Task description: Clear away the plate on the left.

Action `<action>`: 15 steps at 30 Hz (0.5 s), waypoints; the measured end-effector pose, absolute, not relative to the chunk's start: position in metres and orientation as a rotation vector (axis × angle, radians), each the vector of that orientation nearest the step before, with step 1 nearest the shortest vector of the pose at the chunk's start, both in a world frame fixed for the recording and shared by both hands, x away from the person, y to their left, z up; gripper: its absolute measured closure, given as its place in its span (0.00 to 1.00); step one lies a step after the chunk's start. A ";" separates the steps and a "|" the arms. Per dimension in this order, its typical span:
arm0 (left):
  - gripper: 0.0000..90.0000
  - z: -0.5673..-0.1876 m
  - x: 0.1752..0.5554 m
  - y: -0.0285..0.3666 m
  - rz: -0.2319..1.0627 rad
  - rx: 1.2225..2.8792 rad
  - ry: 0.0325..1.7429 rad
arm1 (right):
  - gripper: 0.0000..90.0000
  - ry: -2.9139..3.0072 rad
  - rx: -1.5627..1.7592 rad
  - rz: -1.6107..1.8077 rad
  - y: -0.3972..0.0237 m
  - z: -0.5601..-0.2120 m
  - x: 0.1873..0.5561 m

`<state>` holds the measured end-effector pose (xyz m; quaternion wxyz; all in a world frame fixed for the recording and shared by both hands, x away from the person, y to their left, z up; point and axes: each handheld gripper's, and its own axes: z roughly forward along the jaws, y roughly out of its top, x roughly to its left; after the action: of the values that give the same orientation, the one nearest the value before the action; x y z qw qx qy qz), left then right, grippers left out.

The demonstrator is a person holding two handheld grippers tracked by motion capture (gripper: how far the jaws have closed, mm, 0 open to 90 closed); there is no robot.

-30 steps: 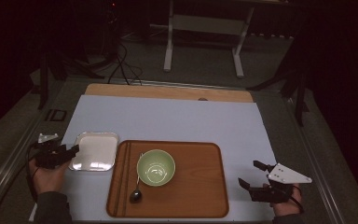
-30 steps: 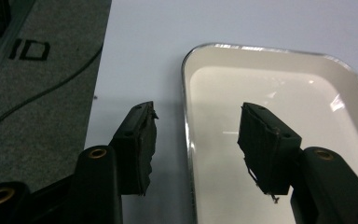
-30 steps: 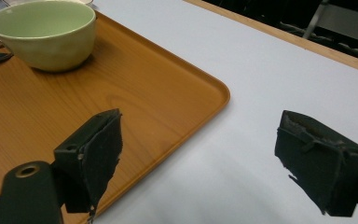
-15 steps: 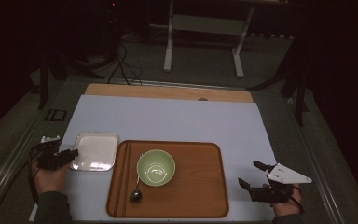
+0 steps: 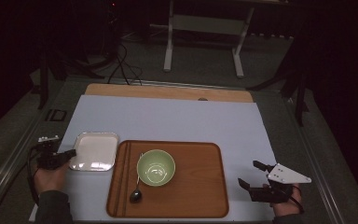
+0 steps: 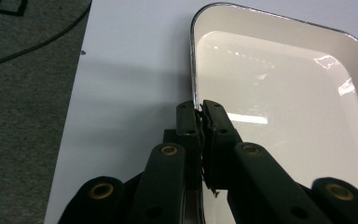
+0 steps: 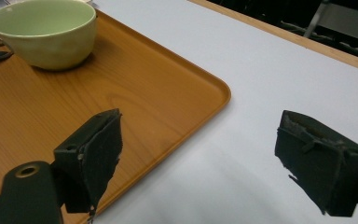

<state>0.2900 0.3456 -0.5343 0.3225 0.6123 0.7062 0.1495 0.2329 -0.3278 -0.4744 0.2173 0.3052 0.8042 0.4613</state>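
1. The white tray (image 6: 279, 107) is sitting on the counter's pale sheet (image 5: 177, 119), at the left, just beside the wooden tray (image 5: 196, 186). It is smooth and shiny, a square shape with round corners and a thin raised rim.
2. The left gripper (image 6: 199, 114) is pinching the white tray's near-left rim. Its black fingers (image 6: 186, 126) have just been closing, and now the rim is sitting tight between them.
3. The wooden tray is lying flat in the middle of the sheet. It is brown with wood lines and round corners.
4. A round green bowl (image 5: 156, 167) is standing on the wooden tray. It is glossy inside.
5. A dark spoon (image 5: 135, 195) is lying on the wooden tray, just beside the bowl, on its near-left side.
6. The right gripper (image 5: 253, 175) is waiting at the right, past the wooden tray's edge. Its fingers (image 7: 95, 154) are standing wide apart, holding nothing. Their black pads are looking rough and worn.
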 end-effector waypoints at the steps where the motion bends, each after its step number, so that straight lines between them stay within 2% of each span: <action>1: 0.98 -0.535 0.290 0.347 0.377 1.589 1.856 | 0.16 2.228 0.845 1.278 -0.328 -0.474 0.233; 5: 0.99 -0.540 0.286 0.358 0.265 1.482 1.851 | 0.16 2.227 0.846 1.280 -0.328 -0.474 0.233; 15: 1.00 -0.539 0.285 0.360 0.231 1.441 1.850 | 0.16 2.228 0.847 1.281 -0.328 -0.475 0.233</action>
<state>0.2850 0.3597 -0.5394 0.3826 0.5650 0.7253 0.0907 0.2331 -0.3279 -0.4745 0.2159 0.3056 0.8040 0.4622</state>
